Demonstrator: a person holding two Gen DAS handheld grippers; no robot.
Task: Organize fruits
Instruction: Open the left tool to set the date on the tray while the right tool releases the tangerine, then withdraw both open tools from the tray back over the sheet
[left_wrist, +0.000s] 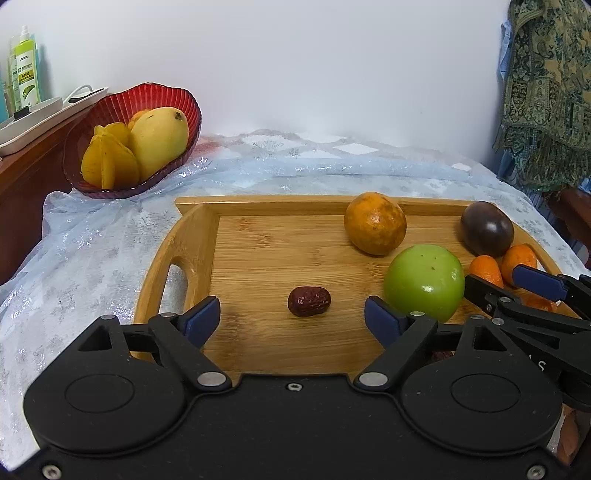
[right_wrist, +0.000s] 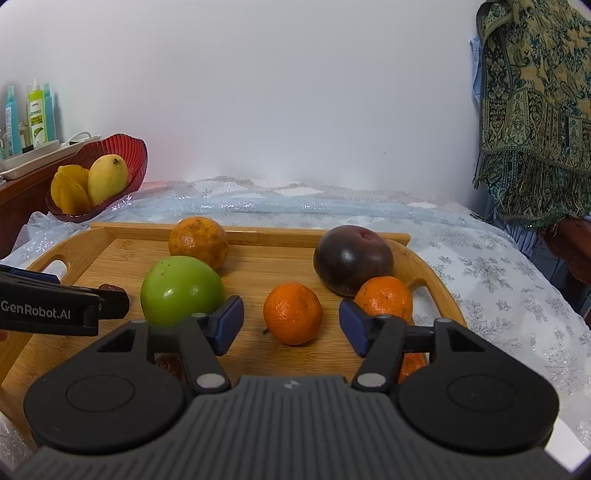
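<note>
The desk (left_wrist: 92, 258), which a pale blue glittery cloth is covering, is carrying a wooden tray (left_wrist: 258, 339) and, at its back left corner, a red bowl (left_wrist: 184, 107). The tray is holding most of the fruits: a green apple (left_wrist: 424, 282), a speckled orange (left_wrist: 375, 229) behind it, a dark purple fruit (right_wrist: 352, 260) at the right, two small mandarins (right_wrist: 293, 314) near it, and one red date (left_wrist: 309, 301) lying alone in the middle. The red bowl is holding a mango (left_wrist: 159, 140) and a starfruit (left_wrist: 107, 158). The left gripper (left_wrist: 291, 319) is hovering over the date with its fingers wide apart and nothing between them; the right gripper (right_wrist: 291, 326) is standing over a mandarin, its fingers also apart and not touching it. I judge that both are lining up for a pick. The next move is probably calling for lowering, closing gently on these small round fruits, which may roll, and carrying them to their place.
</note>
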